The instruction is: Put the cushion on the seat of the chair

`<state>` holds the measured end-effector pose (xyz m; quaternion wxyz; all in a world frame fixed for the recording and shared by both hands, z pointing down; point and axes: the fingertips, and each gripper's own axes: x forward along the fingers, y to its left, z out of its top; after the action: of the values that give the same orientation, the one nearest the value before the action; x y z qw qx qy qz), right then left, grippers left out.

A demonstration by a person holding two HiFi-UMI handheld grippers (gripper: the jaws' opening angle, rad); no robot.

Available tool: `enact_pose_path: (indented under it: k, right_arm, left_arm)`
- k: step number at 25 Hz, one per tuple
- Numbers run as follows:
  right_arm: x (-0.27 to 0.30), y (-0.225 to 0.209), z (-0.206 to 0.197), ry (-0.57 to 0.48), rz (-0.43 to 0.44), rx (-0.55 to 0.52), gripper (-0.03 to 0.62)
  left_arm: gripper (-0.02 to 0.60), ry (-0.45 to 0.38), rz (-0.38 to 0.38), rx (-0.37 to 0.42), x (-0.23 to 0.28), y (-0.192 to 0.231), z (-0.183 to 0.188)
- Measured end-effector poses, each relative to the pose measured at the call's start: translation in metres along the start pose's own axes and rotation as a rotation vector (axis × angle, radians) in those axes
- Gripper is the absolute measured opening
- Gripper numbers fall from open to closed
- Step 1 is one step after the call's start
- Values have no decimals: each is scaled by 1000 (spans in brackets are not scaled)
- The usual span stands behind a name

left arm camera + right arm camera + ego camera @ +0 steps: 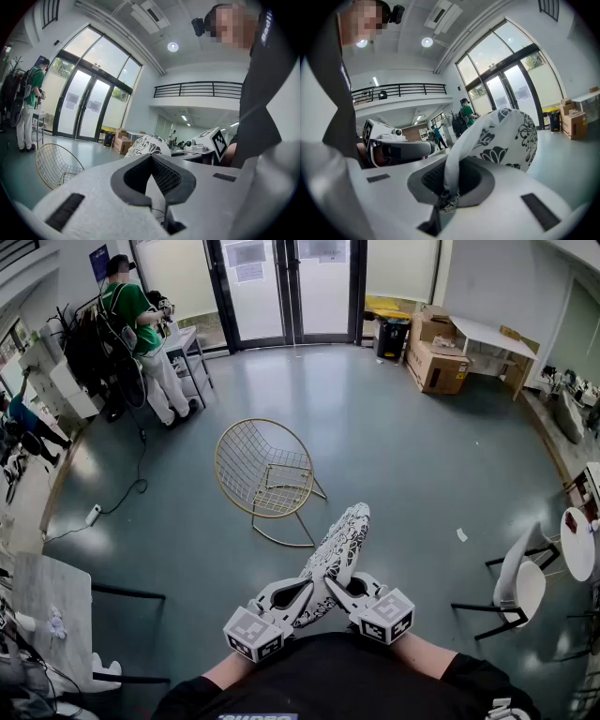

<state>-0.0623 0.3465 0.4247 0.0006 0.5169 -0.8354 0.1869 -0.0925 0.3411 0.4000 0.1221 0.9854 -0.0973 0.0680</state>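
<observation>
Carrying step: the left gripper (158, 204) and right gripper (441, 204) each pinch the patterned cushion (336, 554) by an edge, close to the person's body. The wire chair (262, 470) stands well apart, its seat bare. The next move probably calls for stepping closer, then lowering the cushion.

The right gripper (443, 204) has its jaws closed on a corner of the cushion (506, 136), whose white, black-flowered cloth rises up and to the right. The left gripper (401, 149) sits just to the left. Beyond are glass doors (511, 93), a person (466, 115) in green and cardboard boxes (574, 123).
</observation>
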Motion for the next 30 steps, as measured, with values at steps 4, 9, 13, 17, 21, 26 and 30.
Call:
enact_pose_path:
  k: [4,9,13,17,21,26,30]
  right_arm:
    - [-4,-5,-1,1,6,-1,35]
    - [-8,-13,2,-1,11,4,35]
    - [-10,-22,4,-2,18,7,35]
    - [-15,-32,7,-17,34,16,35]
    - [-25,-49,10,-24,53,27,35]
    - [-40,-69,12,-23,87,33,35]
    - [-48,-85,14,-25,111,33,35]
  left_arm:
    - [17,-3,-16,13,7,-5,-8]
    - [17,-1,-19,2,16,-8,-6]
    - [17,0,-16,5,27,-7,-7]
    - [18,0,-1,-5,38,-9,-3]
    - [17,5,22,-7,55,-15,-3]
    - [17,5,69,-14,73,-22,-2]
    - [17,0,95,-16,89,-30,-2]
